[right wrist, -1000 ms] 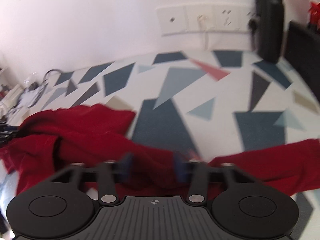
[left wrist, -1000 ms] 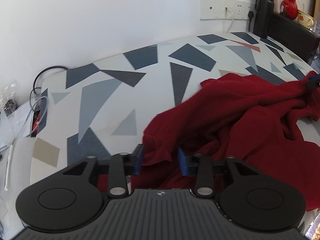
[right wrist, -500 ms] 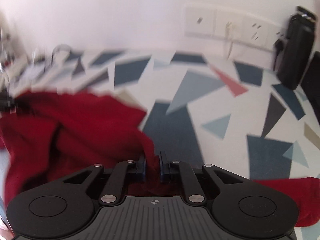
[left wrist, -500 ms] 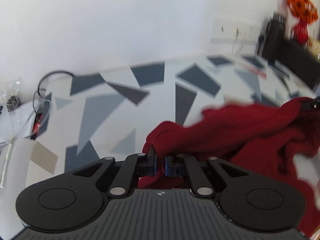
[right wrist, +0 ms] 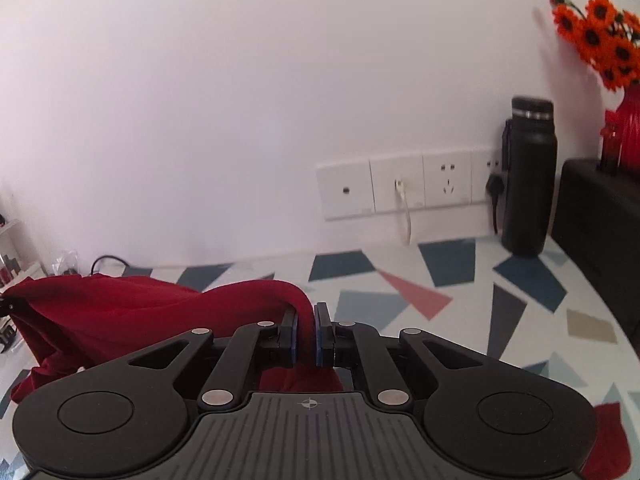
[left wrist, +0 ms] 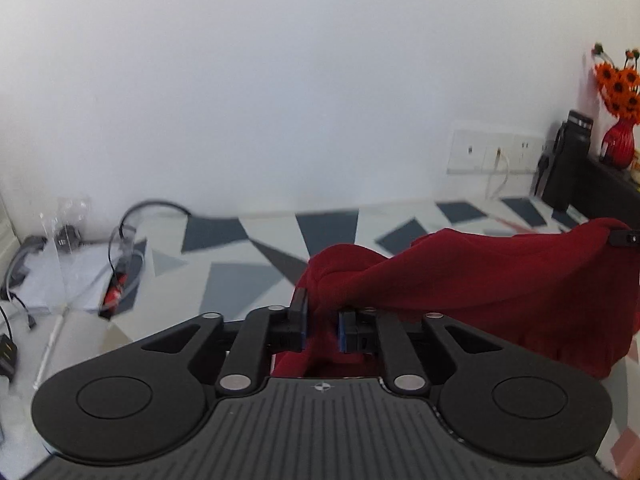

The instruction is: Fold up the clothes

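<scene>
Left wrist view: my left gripper (left wrist: pixel 322 326) clamps one end of the red garment (left wrist: pixel 500 280); my right gripper (right wrist: pixel 306 332) clamps the other. Cloth spans between them, lifted above the counter (right wrist: pixel 460 280), long axis running left–right.

Soft matt cloth, matt plastic tooling.
Red garment (left wrist: pixel 500 280): matt knit-like cloth. Left gripper (left wrist: pixel 322 330) and right gripper (right wrist: pixel 305 336): matt black plastic, ribbed housing. Bottle (right wrist: pixel 528 178): matt black.
</scene>
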Demonstrator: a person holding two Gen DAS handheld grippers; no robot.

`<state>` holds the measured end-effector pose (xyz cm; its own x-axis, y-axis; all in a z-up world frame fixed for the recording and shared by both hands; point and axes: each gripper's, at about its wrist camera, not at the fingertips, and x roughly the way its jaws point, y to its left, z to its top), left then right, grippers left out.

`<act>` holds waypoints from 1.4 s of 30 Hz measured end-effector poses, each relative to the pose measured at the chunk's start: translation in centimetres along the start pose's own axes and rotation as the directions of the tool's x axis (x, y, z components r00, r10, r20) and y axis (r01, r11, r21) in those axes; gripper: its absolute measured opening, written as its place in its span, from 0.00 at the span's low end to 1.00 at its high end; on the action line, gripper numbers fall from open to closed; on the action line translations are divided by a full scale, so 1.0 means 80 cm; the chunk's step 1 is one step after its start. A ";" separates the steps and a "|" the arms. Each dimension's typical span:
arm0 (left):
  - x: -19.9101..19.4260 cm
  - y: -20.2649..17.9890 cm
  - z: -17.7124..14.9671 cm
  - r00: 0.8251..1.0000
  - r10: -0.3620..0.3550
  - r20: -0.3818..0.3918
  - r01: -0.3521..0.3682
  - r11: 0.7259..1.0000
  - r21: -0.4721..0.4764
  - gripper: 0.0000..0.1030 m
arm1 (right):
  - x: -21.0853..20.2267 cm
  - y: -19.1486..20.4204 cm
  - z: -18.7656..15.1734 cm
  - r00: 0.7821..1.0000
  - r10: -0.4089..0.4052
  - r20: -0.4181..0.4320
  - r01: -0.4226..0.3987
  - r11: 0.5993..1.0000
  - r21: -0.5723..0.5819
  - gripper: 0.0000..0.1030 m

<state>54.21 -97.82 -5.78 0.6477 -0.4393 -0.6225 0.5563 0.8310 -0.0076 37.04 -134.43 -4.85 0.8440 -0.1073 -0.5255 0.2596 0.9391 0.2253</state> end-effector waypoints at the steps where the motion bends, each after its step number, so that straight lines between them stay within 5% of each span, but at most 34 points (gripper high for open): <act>1: 0.013 -0.003 -0.011 0.999 0.007 -0.053 -0.006 1.000 0.018 0.42 | 0.010 -0.001 -0.007 0.999 -0.013 -0.040 0.013 1.000 -0.008 0.17; 2: 0.018 -0.007 -0.022 0.997 0.005 -0.078 -0.002 0.999 0.033 0.59 | 0.021 -0.001 -0.016 0.996 -0.031 -0.078 0.029 0.999 -0.017 0.26; 4: 0.027 -0.014 -0.043 0.992 0.000 -0.125 0.008 0.998 0.064 0.60 | 0.033 0.001 -0.038 0.989 -0.087 -0.116 0.082 0.996 -0.044 0.55; 5: 0.023 -0.017 -0.048 0.988 -0.025 -0.151 0.032 0.999 0.043 0.60 | 0.033 0.001 -0.047 0.987 -0.103 -0.124 0.097 0.994 -0.057 0.59; 11: -0.009 -0.068 -0.067 0.942 -0.190 -0.276 0.197 0.980 -0.002 0.67 | 0.005 0.007 -0.086 0.979 -0.052 -0.197 0.036 0.996 -0.085 0.60; 14: 0.003 -0.118 -0.074 0.900 -0.282 -0.332 0.291 0.956 -0.023 0.77 | -0.013 0.023 -0.104 0.971 0.018 -0.239 -0.047 0.992 -0.116 0.59; 18: 0.023 -0.185 -0.084 0.839 -0.365 -0.404 0.391 0.920 -0.019 0.78 | -0.007 0.038 -0.124 0.959 0.027 -0.282 -0.061 0.992 -0.113 0.58; 19: 0.024 -0.192 -0.086 0.845 -0.348 -0.406 0.386 0.923 0.012 0.63 | -0.004 0.036 -0.126 0.956 0.041 -0.292 -0.065 0.995 -0.072 0.58; 20: 0.024 -0.200 -0.088 0.852 -0.331 -0.407 0.379 0.924 0.043 0.22 | -0.002 0.034 -0.128 0.952 0.066 -0.300 -0.077 0.997 -0.025 0.57; 21: 0.025 -0.208 -0.090 0.858 -0.313 -0.407 0.373 0.925 0.073 0.11 | -0.001 0.032 -0.130 0.947 0.089 -0.308 -0.088 0.996 0.018 0.56; 29: -0.053 -0.104 -0.089 0.938 -0.288 -0.191 0.252 0.949 -0.189 0.05 | -0.004 0.058 -0.144 0.923 0.202 -0.328 -0.219 0.976 -0.016 0.56; 36: -0.121 -0.013 -0.089 0.979 -0.202 -0.011 0.178 0.887 -0.426 0.04 | 0.030 0.088 -0.148 0.905 0.198 -0.376 -0.230 0.972 -0.041 0.57; 38: -0.116 -0.006 -0.093 0.978 -0.203 -0.040 0.162 0.871 -0.463 0.05 | 0.041 0.097 -0.148 0.901 0.190 -0.391 -0.226 0.973 -0.048 0.57; 39: -0.110 -0.011 -0.091 0.976 -0.213 -0.054 0.166 0.878 -0.448 0.07 | 0.047 0.099 -0.148 0.899 0.177 -0.401 -0.215 0.975 -0.051 0.56; 42: -0.093 -0.030 -0.084 0.966 -0.239 -0.098 0.182 0.898 -0.400 0.41 | 0.057 0.110 -0.149 0.903 0.149 -0.403 -0.209 0.972 -0.110 0.35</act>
<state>44.59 -94.24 -6.41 0.4414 -0.5899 -0.6762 0.4090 0.8030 -0.4335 37.55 -122.76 -15.04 0.6118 0.1747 -0.7715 0.0241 0.9708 0.2389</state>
